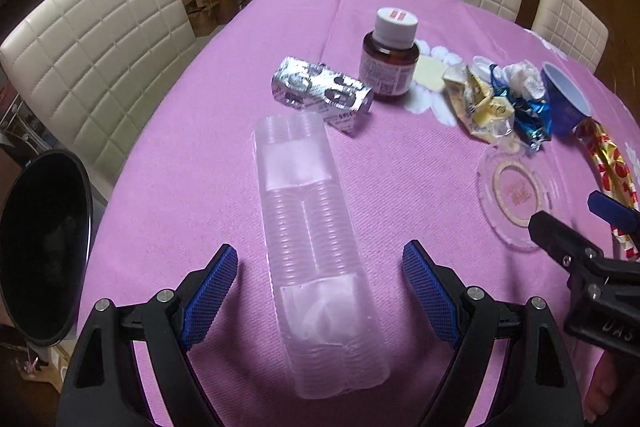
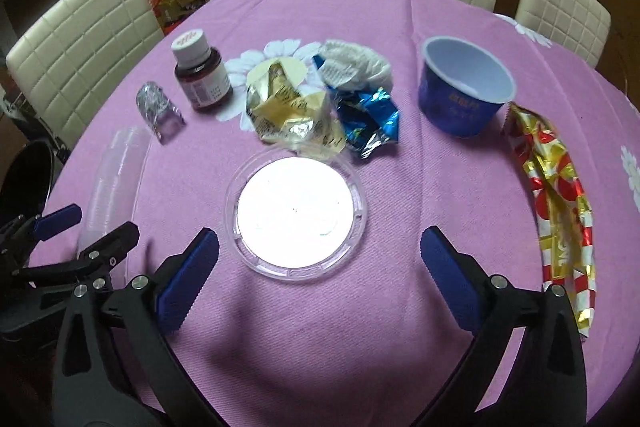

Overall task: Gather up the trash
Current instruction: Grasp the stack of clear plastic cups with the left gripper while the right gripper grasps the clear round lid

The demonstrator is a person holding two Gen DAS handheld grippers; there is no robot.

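A clear sleeve of stacked plastic cups [image 1: 316, 227] lies lengthwise on the pink tablecloth [image 1: 200, 147]. My left gripper [image 1: 320, 251] is open and straddles its near half, with a gap at each pad. In the right wrist view a clear round lid [image 2: 296, 215] lies flat just ahead of my right gripper [image 2: 320, 235], which is open wide and holds nothing. Further back lie a silver foil pack [image 1: 320, 93], a brown bottle [image 1: 388, 63], a yellow wrapper [image 2: 288, 107], a blue foil wrapper [image 2: 368, 119], a blue cup [image 2: 464, 91] and a red-gold wrapper [image 2: 560, 195].
A black round bin [image 1: 44, 247] stands off the table's left edge, beside the left gripper. Cream padded chairs [image 1: 96, 47] ring the table. A crumpled white tissue [image 2: 356, 65] sits behind the wrappers. The two grippers are close side by side.
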